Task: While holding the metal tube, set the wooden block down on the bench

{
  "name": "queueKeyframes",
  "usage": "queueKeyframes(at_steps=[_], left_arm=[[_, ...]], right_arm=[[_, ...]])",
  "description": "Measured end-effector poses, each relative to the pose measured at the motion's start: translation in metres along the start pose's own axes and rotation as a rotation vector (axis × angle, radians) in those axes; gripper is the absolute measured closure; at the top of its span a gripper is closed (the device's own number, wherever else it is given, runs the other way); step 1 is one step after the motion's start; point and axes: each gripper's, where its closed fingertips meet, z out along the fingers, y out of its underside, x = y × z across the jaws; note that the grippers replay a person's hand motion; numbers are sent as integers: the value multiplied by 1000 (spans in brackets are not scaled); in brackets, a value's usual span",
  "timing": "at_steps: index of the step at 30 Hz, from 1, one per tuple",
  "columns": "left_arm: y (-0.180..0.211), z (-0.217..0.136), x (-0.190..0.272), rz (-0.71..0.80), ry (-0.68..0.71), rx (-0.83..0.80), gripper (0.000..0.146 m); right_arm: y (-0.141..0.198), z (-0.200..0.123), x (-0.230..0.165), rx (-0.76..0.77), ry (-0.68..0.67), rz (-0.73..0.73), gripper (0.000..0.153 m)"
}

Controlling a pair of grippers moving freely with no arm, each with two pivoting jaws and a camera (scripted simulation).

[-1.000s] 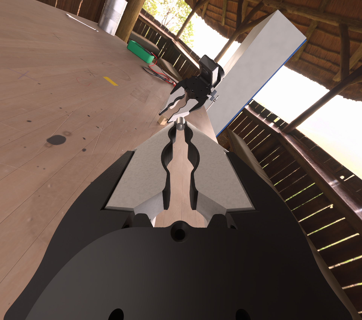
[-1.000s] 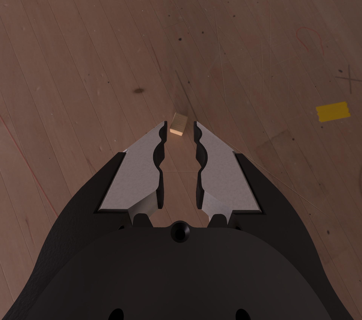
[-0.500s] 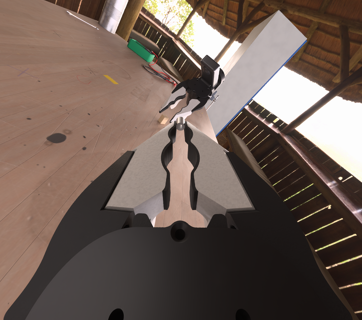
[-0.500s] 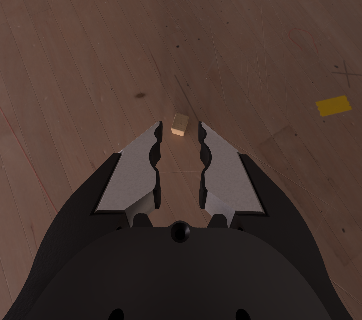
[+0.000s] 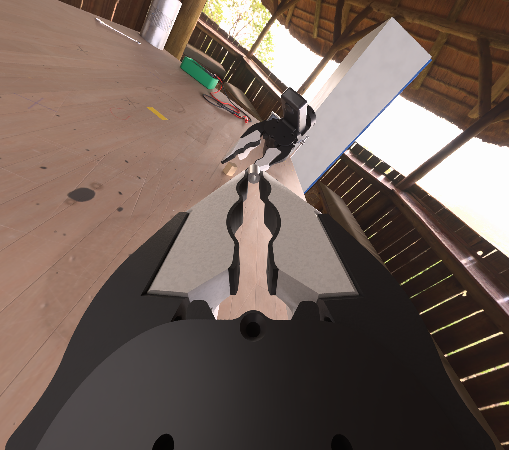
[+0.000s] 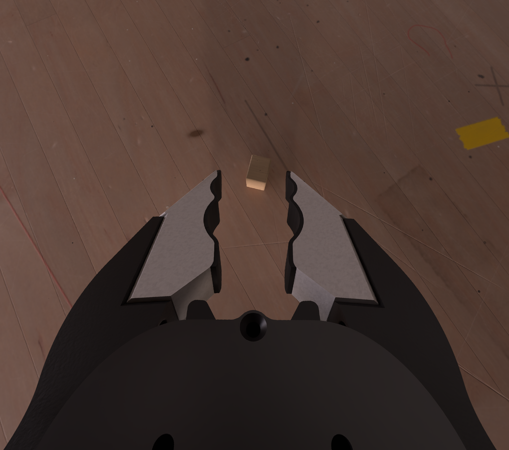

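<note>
Left gripper (image 5: pixel 254 175) clamped on short metal tube (image 5: pixel 253 177) at fingertips, tube end-on, held clear above bench (image 5: pixel 82 216).

Right gripper (image 6: pixel 253 175) fingers spread apart, nothing between them, hovering above wooden block (image 6: pixel 257 172). Same gripper (image 5: pixel 249 158) seen from left wrist view just above block (image 5: pixel 230 169).

Block lies flat on bench near its edge, free of both grippers.

Judgement: set-down done, tube hold intact. Only right gripper's retreat left.

Elsewhere: yellow tape strip (image 6: pixel 482 137); green box (image 5: pixel 199 72) and metal can (image 5: pixel 161 17) toward far edge.
</note>
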Motion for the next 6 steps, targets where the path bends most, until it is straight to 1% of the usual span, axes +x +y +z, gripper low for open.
queueKeyframes(at_steps=[2,6], left_arm=[[0,0,0,1,0,1,139],[-1,-1,1,2,1,3,139]], right_arm=[[0,0,1,1,6,8,108],[-1,2,0,-3,19,7,123]])
